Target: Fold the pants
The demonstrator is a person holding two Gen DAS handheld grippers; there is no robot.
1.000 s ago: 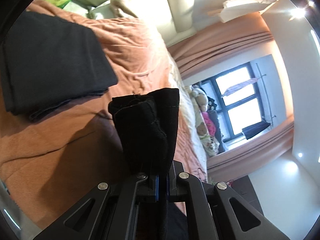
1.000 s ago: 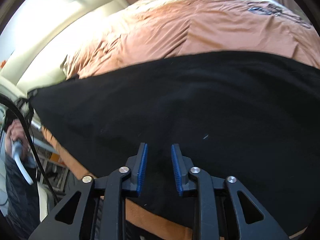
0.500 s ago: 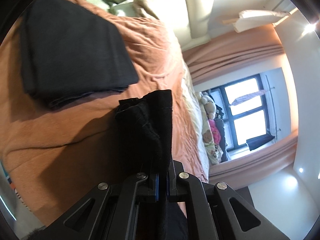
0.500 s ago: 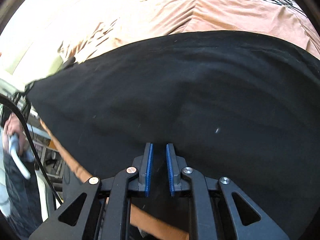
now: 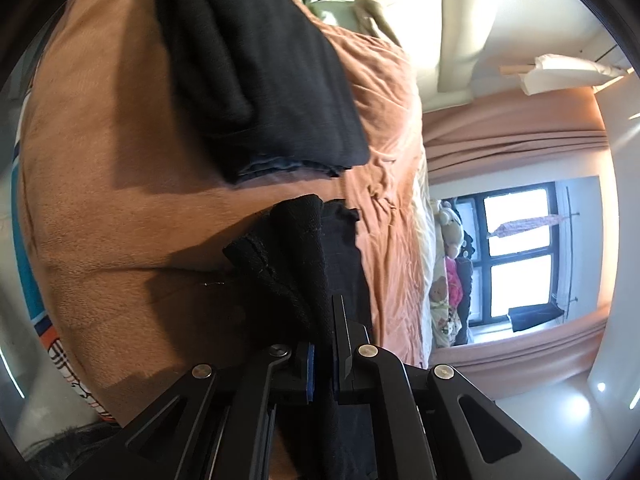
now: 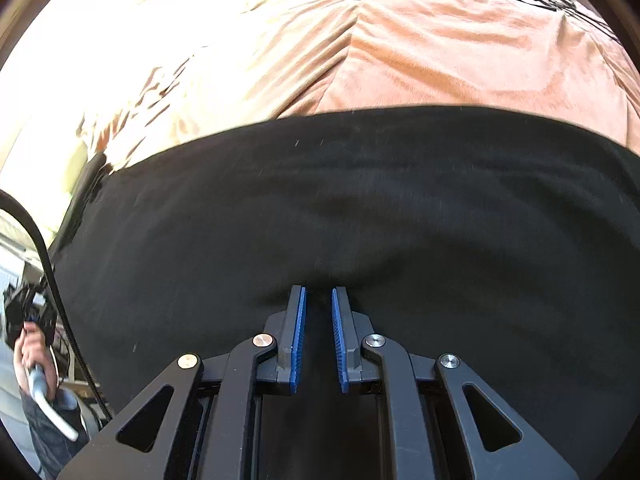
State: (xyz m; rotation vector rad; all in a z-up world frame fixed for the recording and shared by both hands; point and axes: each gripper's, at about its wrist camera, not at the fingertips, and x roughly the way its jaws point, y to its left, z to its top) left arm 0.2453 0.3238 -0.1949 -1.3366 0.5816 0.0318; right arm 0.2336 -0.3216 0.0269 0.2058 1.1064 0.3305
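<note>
Left wrist view
Left tongs (image 5: 323, 336): clenched on a bunched edge of the black pants (image 5: 296, 256); the cloth rises from between the pads in thick folds and also hangs down past the fingers.
Pants, place: the held bunch stands straight ahead of the left tongs, over the orange bed cover (image 5: 112, 168).
Folded dark stack (image 5: 256, 64): lies on the bed cover farther ahead and to the left of the tongs, apart from the held bunch, its layered edges facing them.
Background: a window (image 5: 516, 252) with orange curtains (image 5: 516, 148) to the right of the tongs; soft toys (image 5: 450, 220) lie near the window at the bed's edge.

Right wrist view
Right tongs (image 6: 318, 312): narrow gap between the blue pads (image 6: 298, 336), black cloth running between them; whether the pads press on it cannot be told.
Pants (image 6: 360, 216), place: spread wide across the bed directly ahead of and beneath the right tongs, their far edge running from side to side.
Bed cover (image 6: 420, 48): orange, creased, beyond the pants' far edge.
Person's hand (image 6: 34, 344): low at the far left of the tongs, gripping a handle beside a black cable (image 6: 48, 260).
</note>
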